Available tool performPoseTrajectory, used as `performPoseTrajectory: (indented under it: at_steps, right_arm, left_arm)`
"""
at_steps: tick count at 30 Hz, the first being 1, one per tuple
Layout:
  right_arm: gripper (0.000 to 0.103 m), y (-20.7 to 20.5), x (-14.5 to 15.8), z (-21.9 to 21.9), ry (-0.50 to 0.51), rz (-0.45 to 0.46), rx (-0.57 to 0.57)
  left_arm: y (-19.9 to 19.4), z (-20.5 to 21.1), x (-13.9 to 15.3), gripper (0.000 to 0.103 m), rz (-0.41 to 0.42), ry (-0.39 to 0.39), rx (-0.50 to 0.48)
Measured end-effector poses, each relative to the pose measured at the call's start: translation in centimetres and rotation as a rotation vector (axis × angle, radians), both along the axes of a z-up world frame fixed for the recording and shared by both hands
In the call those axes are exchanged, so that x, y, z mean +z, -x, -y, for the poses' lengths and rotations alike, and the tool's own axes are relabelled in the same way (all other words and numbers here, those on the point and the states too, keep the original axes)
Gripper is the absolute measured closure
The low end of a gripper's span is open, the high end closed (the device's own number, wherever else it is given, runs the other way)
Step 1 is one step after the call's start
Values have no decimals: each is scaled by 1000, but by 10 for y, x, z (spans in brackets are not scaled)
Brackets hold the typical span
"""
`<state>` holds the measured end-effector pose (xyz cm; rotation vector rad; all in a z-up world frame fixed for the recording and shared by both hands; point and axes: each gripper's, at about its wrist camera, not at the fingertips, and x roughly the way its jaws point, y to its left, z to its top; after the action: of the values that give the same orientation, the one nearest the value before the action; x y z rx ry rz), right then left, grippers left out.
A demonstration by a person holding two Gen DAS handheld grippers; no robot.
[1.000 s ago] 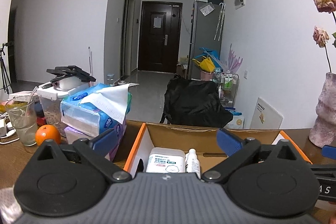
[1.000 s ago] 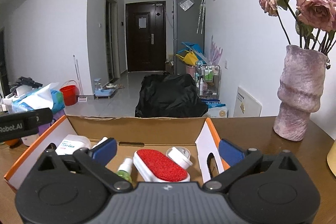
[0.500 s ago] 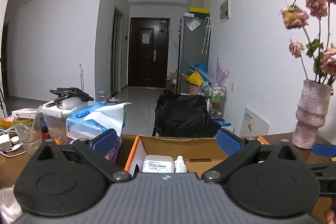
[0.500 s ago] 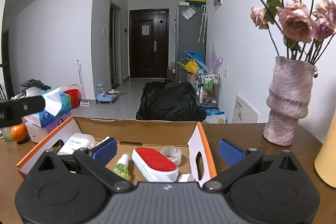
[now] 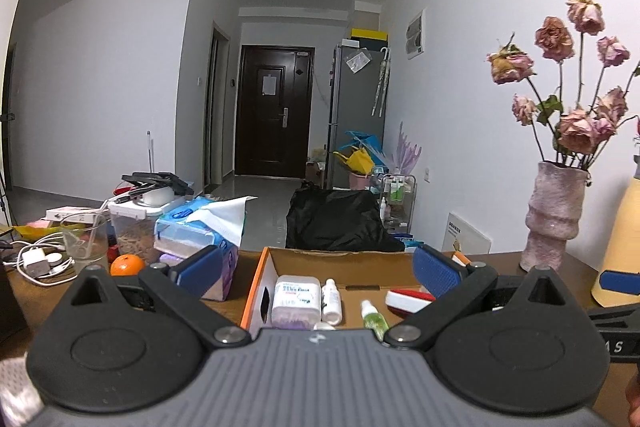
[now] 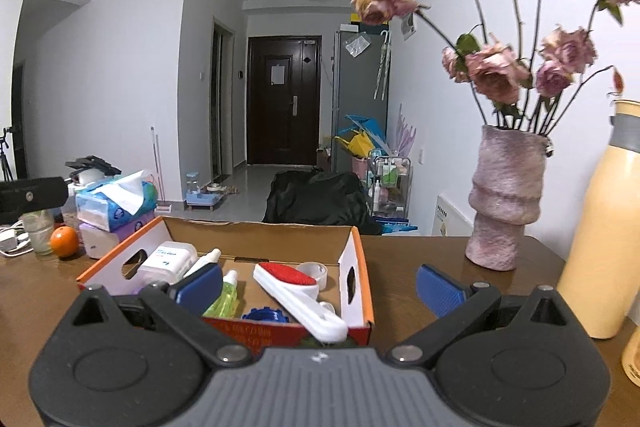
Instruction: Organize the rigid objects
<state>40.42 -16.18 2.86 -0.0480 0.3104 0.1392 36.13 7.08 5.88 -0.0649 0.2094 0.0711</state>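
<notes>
An open cardboard box with orange edges (image 6: 356,259) (image 5: 256,279) sits on the brown table. It holds a white tub (image 6: 168,261) (image 5: 297,295), a small white bottle (image 5: 331,295), a green spray bottle (image 6: 226,295) (image 5: 373,315), a red-and-white lint brush (image 6: 296,287) (image 5: 408,298), a tape roll (image 6: 314,271) and a blue ring (image 6: 262,315). My left gripper (image 5: 318,269) is open and empty, held back from the box. My right gripper (image 6: 318,283) is open and empty, just in front of the box.
A pink vase of dried roses (image 6: 506,195) (image 5: 554,217) and a yellow flask (image 6: 600,227) stand to the right. Tissue packs (image 5: 200,239) (image 6: 116,207), an orange (image 5: 127,264), a glass (image 5: 83,241), a food container and cables lie to the left.
Both grippers have drawn back and up from the box. More of the box, its contents and the table now show. Both stay open.
</notes>
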Motion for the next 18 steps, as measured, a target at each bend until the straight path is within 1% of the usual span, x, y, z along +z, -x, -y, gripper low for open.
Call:
performPoseTrajectory:
  at_steps: [7, 11, 18]
  right_arm:
    - [0, 53, 9, 11, -26, 27, -4]
    - [0, 95, 10, 18, -42, 41, 1]
    - [0, 165, 7, 27, -41, 51, 6]
  left_arm:
    - [51, 10, 5, 0, 2, -30, -3]
    - [90, 14, 4, 0, 5, -36, -6]
    - [156, 23, -4, 0, -16, -54, -18]
